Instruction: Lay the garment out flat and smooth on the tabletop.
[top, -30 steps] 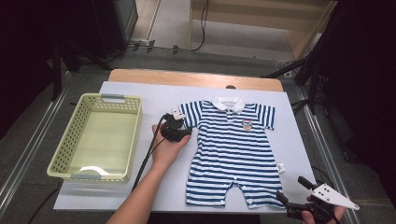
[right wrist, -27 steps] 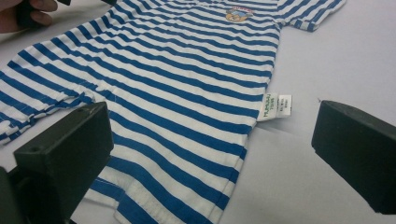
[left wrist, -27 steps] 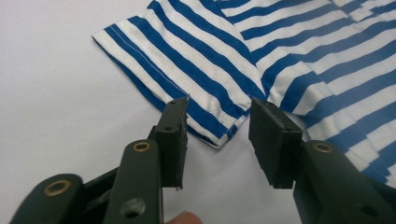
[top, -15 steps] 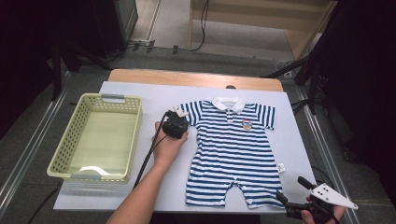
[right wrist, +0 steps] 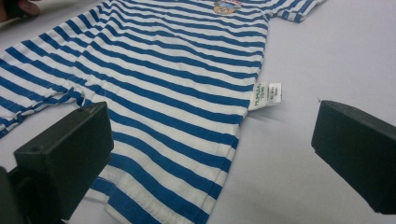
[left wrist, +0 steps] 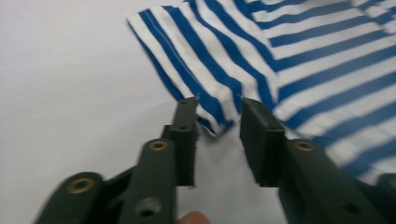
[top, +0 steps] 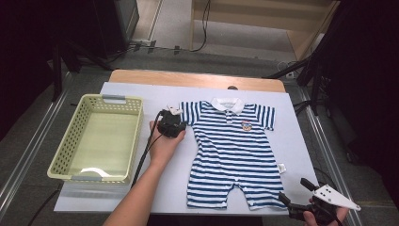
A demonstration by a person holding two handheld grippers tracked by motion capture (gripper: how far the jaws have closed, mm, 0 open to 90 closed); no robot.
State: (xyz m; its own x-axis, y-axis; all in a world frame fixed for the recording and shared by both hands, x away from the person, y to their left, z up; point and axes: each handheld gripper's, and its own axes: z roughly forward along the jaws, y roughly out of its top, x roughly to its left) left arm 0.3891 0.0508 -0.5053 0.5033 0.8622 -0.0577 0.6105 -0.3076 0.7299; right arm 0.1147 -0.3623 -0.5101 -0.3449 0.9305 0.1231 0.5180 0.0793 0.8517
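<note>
The left gripper (left wrist: 217, 126) has just been opening again after a quick squeeze, jaws now parted with the sleeve hem (left wrist: 212, 122) between them, not pinched. The grab seems to have slipped; expect another try. The striped baby suit (top: 231, 153) lies flat mid-table. At nine o'clock from it, the yellow basket (top: 75, 136) sits empty. The right gripper (top: 295, 201) waits, jaws spread wide.

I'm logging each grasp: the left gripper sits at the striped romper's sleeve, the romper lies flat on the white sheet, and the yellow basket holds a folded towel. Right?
One thing is wrong: the yellow basket holds nothing, as the high view shows. The rest stands: the left gripper sits at the sleeve of the striped romper, which lies flat on the white sheet.
</note>
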